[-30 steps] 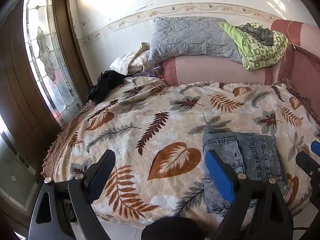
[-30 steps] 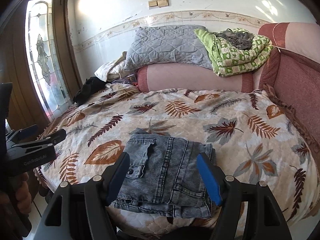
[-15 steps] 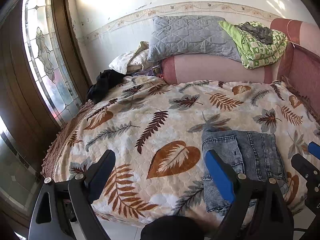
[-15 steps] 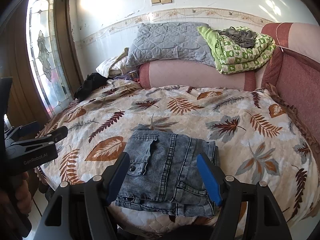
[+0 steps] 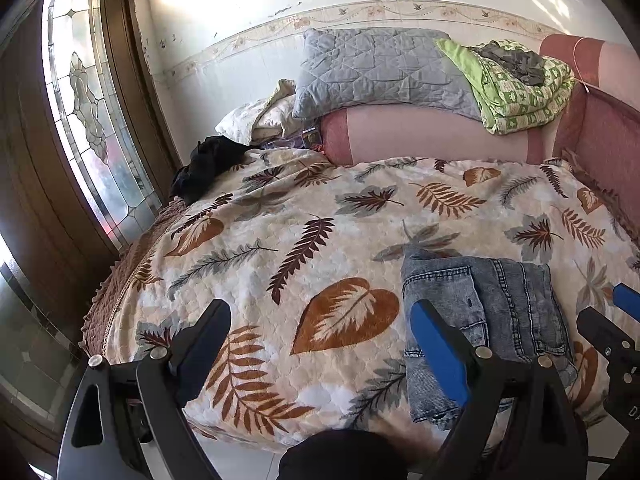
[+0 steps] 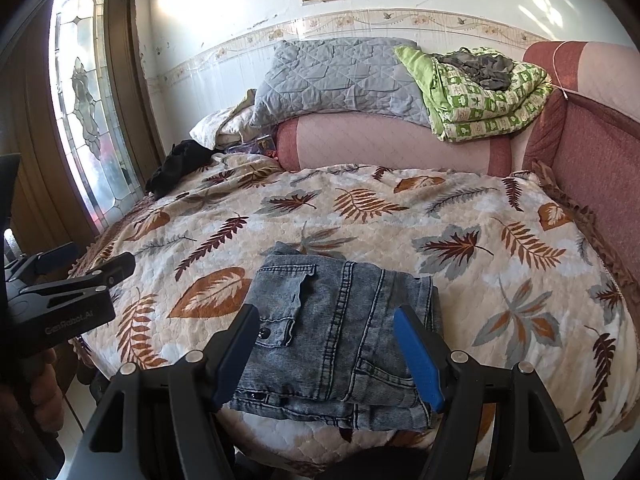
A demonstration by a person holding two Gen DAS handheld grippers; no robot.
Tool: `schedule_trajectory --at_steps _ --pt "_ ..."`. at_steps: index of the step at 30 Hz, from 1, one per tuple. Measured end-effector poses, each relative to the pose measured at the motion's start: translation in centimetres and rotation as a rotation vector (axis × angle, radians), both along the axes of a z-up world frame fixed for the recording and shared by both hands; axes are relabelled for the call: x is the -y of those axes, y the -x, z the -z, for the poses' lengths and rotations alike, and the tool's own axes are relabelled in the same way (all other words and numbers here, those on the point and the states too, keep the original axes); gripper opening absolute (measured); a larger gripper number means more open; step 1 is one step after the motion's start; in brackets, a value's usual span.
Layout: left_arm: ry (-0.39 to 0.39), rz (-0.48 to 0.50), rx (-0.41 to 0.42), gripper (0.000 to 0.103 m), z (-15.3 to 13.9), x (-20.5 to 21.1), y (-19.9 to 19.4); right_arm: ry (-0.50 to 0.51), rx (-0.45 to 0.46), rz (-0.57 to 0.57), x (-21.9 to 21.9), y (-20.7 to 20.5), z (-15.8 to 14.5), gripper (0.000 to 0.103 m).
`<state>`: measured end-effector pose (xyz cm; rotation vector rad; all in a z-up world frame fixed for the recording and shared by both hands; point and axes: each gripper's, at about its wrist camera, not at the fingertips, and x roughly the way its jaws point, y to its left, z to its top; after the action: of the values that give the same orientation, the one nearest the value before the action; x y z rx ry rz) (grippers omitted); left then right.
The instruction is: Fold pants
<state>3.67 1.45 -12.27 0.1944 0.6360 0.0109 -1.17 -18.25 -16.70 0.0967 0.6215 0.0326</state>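
Left wrist view: folded grey stonewashed denim pants (image 5: 484, 320), a thick rectangular stack, lying near the front edge of a quilted leaf-print bedspread (image 5: 320, 248). Left gripper (image 5: 320, 332) spread wide, empty.

Right wrist view: same pants (image 6: 340, 332) just ahead of the right gripper (image 6: 328, 344), spread wide, holding nothing. Behind, grey quilted pillow (image 6: 340, 76), green patterned blanket (image 6: 484, 100).

Folded pants (image 6: 340, 336) lie on the bedspread (image 6: 460, 208) at the lower centre of the right wrist view, near the bed's front edge. The right gripper (image 6: 326, 354) sits just before them; the left gripper (image 6: 92, 260) is at the left edge of the frame. Behind, a bolster (image 6: 392, 142) crosses the upper centre, with a pillow (image 6: 336, 76) on it and a folded blanket (image 6: 488, 96) to its right. A door (image 6: 76, 100) stands at upper left.
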Motion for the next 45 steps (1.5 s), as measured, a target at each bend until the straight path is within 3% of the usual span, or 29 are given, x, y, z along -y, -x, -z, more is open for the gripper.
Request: schedule_trajectory --at_steps 45 --pt "0.011 -0.006 -0.005 0.092 0.4 0.1 0.1 0.029 -0.005 -0.033 -1.7 -0.5 -0.5 0.073"
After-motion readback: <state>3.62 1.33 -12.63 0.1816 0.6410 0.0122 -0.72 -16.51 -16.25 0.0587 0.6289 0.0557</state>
